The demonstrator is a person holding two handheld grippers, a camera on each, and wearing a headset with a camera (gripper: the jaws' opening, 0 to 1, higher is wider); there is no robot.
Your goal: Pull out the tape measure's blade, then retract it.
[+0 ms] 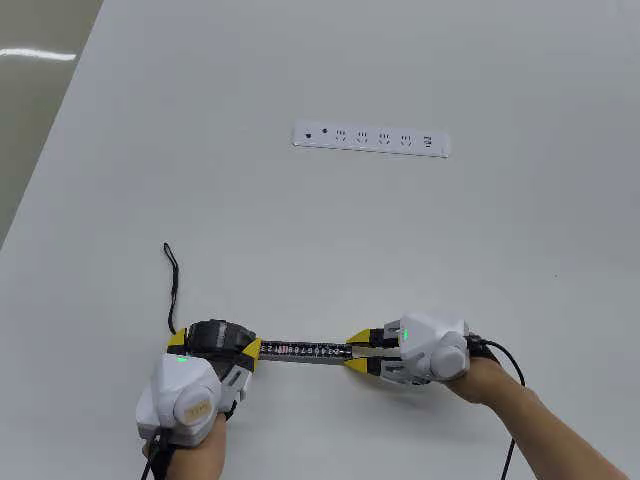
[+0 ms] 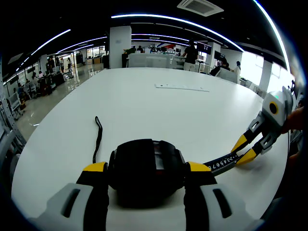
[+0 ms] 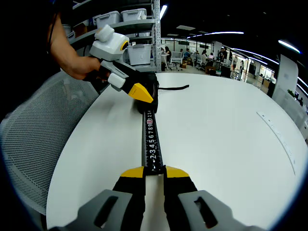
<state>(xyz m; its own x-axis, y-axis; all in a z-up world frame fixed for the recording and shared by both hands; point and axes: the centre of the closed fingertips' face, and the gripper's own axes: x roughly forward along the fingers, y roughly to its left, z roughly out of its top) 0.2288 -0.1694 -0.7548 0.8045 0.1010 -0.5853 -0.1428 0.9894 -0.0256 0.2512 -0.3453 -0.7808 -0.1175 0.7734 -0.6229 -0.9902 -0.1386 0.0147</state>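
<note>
A black tape measure (image 1: 216, 335) lies near the front edge of the white table, and my left gripper (image 1: 213, 348) is shut on its case (image 2: 145, 169). Its black blade (image 1: 305, 351) with white numbers runs right along the table to my right gripper (image 1: 357, 351), which is shut on the blade's end (image 3: 153, 166). In the right gripper view the blade (image 3: 150, 137) stretches straight ahead to the case (image 3: 150, 95) held by the left gripper (image 3: 135, 90). The right gripper (image 2: 243, 150) shows at the right of the left gripper view. A black wrist strap (image 1: 171, 283) trails from the case.
A white power strip (image 1: 370, 138) lies flat farther back on the table (image 1: 450, 240). The table's left edge runs diagonally at the upper left, with floor (image 1: 35, 80) beyond. A mesh chair back (image 3: 38, 159) stands beside the table in the right gripper view.
</note>
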